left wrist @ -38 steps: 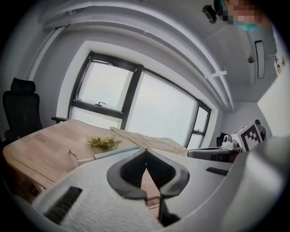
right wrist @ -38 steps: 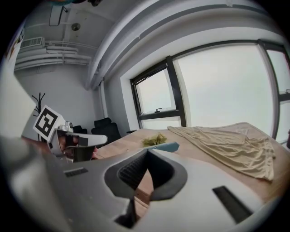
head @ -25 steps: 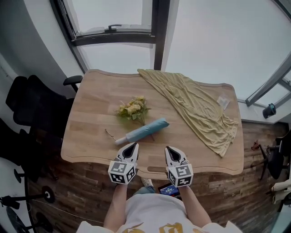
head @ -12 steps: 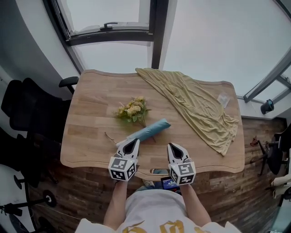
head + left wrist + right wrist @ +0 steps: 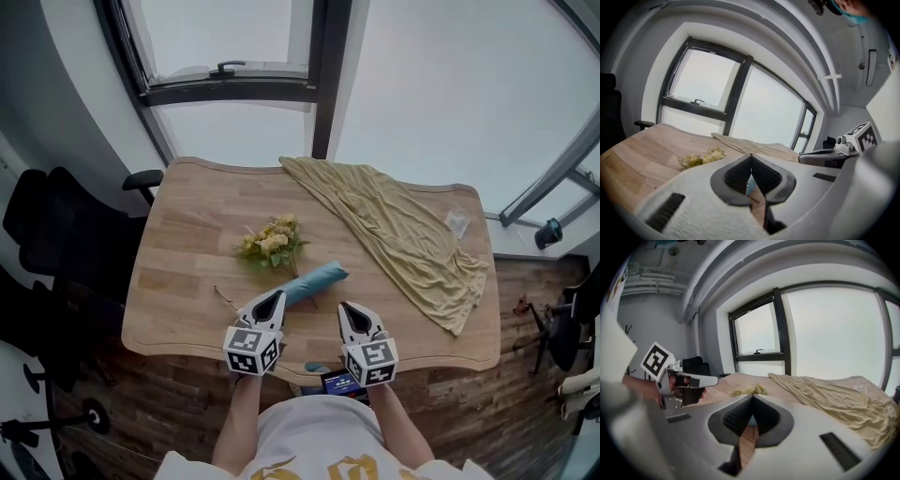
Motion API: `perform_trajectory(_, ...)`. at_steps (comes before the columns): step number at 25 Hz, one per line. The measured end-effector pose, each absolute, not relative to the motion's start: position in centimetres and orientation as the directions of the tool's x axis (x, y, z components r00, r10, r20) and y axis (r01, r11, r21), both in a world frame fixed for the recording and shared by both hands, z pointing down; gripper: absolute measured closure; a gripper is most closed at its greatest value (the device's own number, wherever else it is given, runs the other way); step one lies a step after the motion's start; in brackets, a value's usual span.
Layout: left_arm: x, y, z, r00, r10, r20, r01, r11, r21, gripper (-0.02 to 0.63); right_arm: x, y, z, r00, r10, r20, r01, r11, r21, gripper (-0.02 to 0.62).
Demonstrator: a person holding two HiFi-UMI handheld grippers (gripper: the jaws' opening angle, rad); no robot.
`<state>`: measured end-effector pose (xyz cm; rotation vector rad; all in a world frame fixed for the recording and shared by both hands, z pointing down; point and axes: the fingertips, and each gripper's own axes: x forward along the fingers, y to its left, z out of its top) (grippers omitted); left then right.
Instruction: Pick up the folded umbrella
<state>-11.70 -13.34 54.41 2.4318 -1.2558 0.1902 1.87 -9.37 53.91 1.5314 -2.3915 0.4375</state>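
Wood table point(image 5: 178, 281) by the window. Yellow cloth point(image 5: 403, 230) draped over its far-right part, well apart from the rest. Blue folded umbrella point(image 5: 317, 279) lies slanted mid-table, its near end hidden behind the L hand-held gripper point(image 5: 274, 296), whose jaws are pressed together w/ nothing btw them. R hand-held gripper point(image 5: 348, 307), jaws also together & empty, is near the umbrella's right, not touching. Flower bunch point(image 5: 270, 242) just beyond the umbrella.

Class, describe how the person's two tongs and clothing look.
The left tongs and right tongs match: white tapered bodies, black ribbed pads, a cube of black-and-white square markers at the rear. The person wears a white top with gold print.
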Motion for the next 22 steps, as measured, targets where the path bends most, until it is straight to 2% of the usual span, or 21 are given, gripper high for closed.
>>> perform_trajectory(9, -10.7, -14.9, 56.1, 0.6, -0.729, 0.331, -0.8, -0.532, 0.278, 0.586, 2.1, -10.8, 55.4, -0.428, -0.806, 0.409, -0.899, 0.427, -0.098, 0.584)
perform_trajectory(22, -8.5, -16.7, 59.2, 0.65, -0.631, 0.424, -0.757, -0.587, 0.286, 0.584, 2.9, -12.7, 58.7, -0.436, -0.757, 0.487, -0.898, 0.403, -0.178, 0.584)
